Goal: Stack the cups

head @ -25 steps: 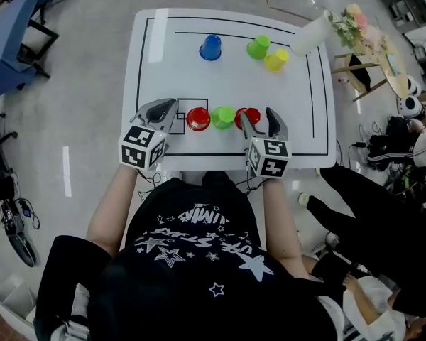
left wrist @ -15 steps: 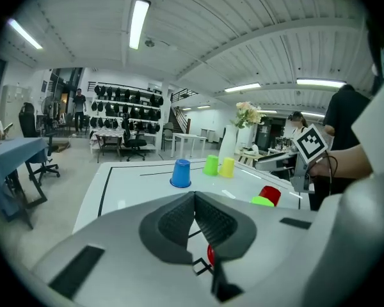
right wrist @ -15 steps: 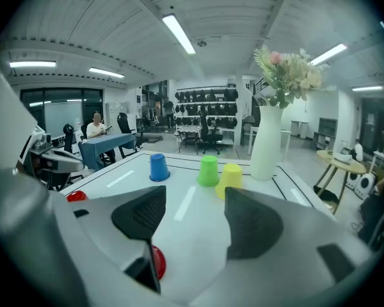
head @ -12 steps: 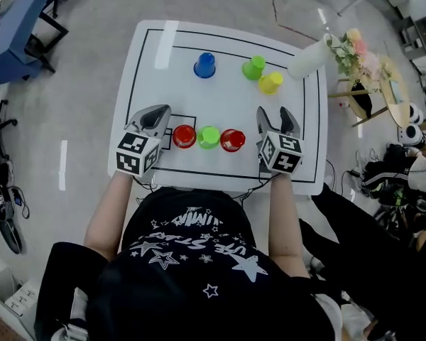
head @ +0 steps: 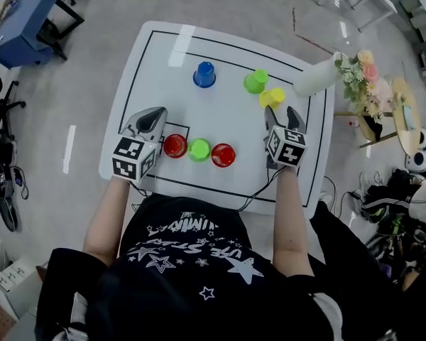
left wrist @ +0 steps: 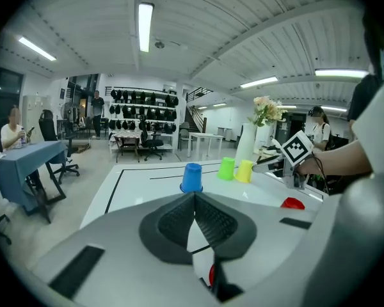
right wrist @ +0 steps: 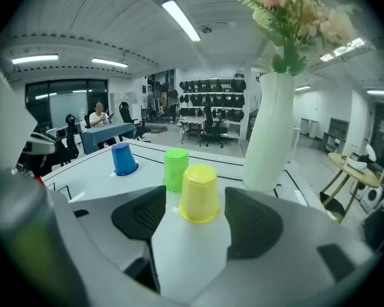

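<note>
Now the upside-down yellow plastic cup (right wrist: 199, 192) stands just ahead, at twelve o'clock of the nearer right claw (head: 280, 114), whose jaws gape wide and empty.

Two red cups (head: 175, 145) (head: 223, 155), two green cups (head: 199, 149) (head: 255, 81), blue cup (head: 204, 74), yellow cup (head: 272, 97), one vase (head: 317, 77)

Inverted blue cup (head: 204, 74), green cup (head: 255, 81), yellow cup (head: 272, 98), nearer red-green-red row (head: 199, 149)

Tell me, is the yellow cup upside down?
Upside down. The yellow cup rests on its wide rim, with its closed base on top.
</note>
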### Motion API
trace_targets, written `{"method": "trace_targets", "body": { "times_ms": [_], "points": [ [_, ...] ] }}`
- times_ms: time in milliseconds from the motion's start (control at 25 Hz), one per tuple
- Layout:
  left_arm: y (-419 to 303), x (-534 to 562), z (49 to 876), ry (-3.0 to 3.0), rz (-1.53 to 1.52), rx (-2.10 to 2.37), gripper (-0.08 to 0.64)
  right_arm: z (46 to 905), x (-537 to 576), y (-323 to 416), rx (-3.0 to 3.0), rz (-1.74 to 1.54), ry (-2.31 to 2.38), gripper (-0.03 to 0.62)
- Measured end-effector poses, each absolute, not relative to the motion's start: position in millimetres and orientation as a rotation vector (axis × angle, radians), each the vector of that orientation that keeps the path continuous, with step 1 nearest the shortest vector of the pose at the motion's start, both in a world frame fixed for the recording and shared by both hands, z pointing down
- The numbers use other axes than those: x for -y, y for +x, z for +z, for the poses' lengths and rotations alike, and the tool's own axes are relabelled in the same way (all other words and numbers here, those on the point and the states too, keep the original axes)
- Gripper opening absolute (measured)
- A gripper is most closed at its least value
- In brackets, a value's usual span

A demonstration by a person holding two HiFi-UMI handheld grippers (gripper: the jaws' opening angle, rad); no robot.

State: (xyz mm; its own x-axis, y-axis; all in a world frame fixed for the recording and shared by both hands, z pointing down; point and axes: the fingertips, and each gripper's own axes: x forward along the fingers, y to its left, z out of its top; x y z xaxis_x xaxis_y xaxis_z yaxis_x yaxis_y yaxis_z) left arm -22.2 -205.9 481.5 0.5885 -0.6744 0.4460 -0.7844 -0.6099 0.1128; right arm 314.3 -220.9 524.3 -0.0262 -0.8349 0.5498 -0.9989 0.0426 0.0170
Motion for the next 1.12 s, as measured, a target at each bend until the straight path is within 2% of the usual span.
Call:
{"method": "trace_targets", "body": {
  "times_ms": [80, 320, 600, 1120],
  "points": [
    [-20, 207, 481, 2.518, 0.532, 1.208, 0.011, 531, 232, 315, 1.937, 0.522, 1.813, 0.305],
    [-19, 207, 488, 2.477, 0.56, 1.237, 0.011, 546, 254, 319, 1.956, 0.496, 1.805, 0.308],
    [-22, 207, 494, 2.454, 0.575, 1.245, 0.011, 553, 262, 319, 1.94, 0.49, 1.82, 0.249],
    [-31, 203, 484, 2.515, 0.523, 1.183, 0.011, 502, 233, 293, 1.978, 0.462, 1.852, 0.244]
  ]
}}
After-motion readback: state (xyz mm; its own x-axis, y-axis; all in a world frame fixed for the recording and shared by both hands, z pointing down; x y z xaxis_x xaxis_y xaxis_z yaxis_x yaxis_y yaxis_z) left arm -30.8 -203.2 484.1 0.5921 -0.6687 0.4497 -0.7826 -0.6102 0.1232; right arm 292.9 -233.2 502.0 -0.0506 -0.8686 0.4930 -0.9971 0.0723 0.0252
